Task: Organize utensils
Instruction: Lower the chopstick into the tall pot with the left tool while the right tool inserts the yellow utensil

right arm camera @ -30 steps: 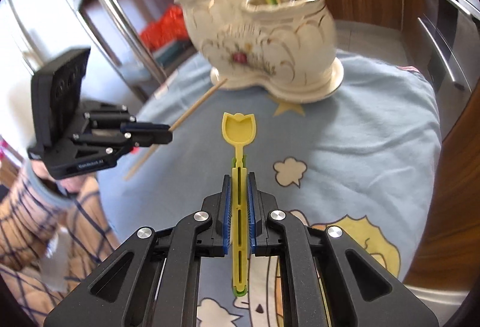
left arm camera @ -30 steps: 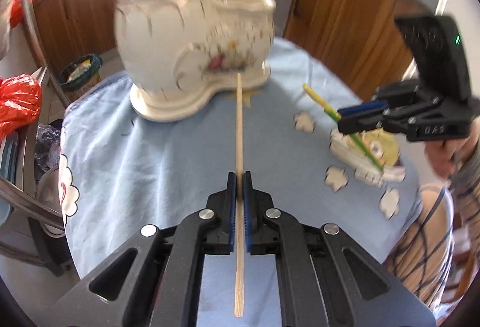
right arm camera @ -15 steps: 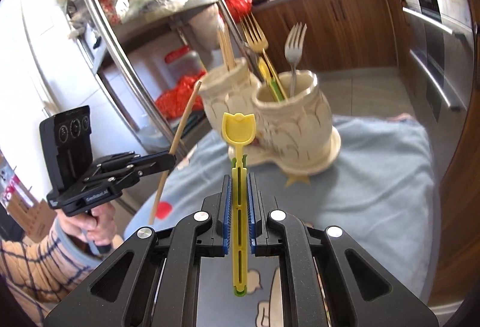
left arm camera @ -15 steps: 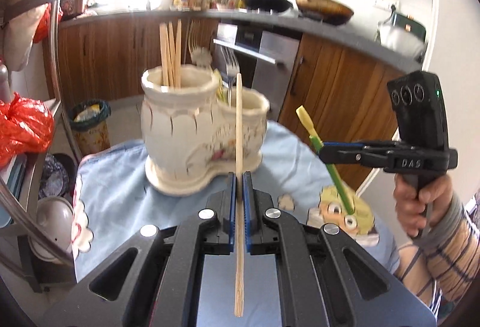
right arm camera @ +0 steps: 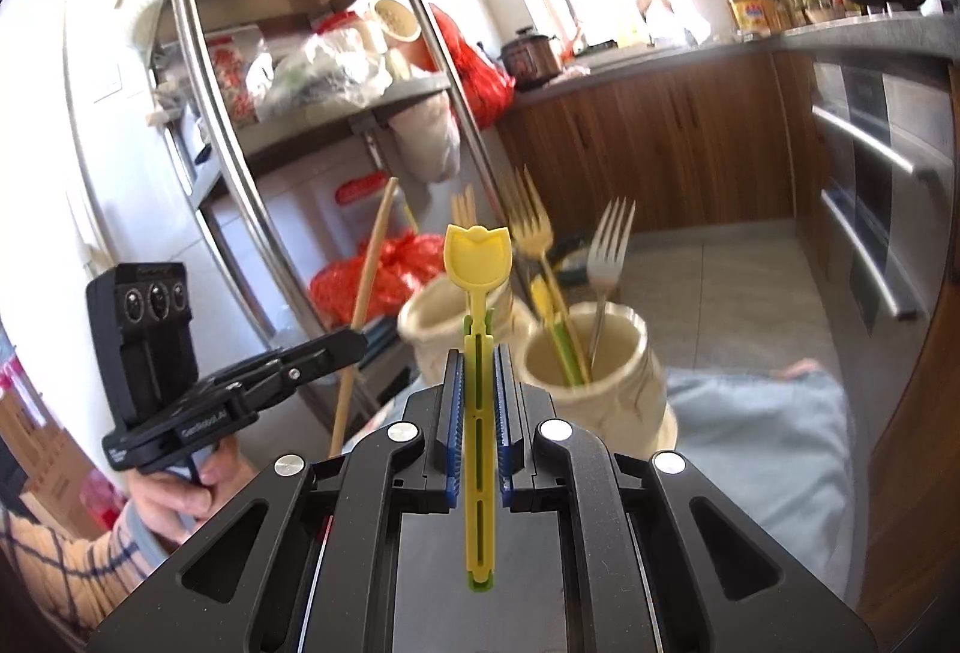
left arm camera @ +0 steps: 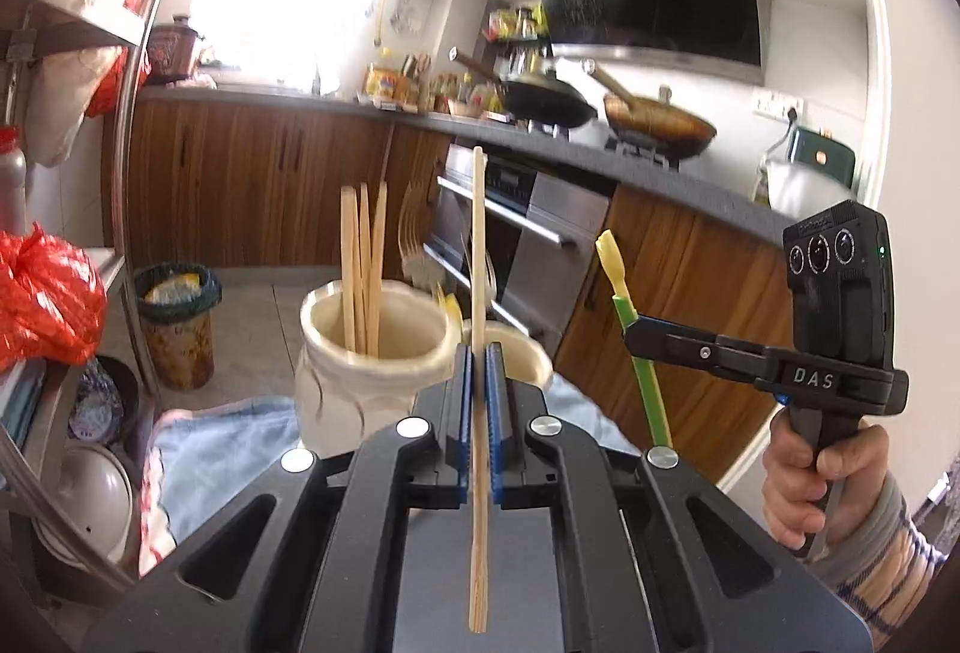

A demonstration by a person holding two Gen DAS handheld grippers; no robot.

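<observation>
Both utensils have been lifted off the tabletop (left arm camera: 228, 449) and raised upright near the holder (left arm camera: 366, 353). The chopstick (left arm camera: 478, 293) is clamped in the left gripper (left arm camera: 478, 383) fingers, the yellow spoon (right arm camera: 478, 353) in the right gripper (right arm camera: 478, 389); dropping each into its compartment seems next.

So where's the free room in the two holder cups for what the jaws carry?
Chopstick cup: three chopsticks crowd its left; its right half is open. Fork cup: forks and a yellow utensil fill the middle, only the near rim is free. Blue tablecloth beside it is bare.
</observation>
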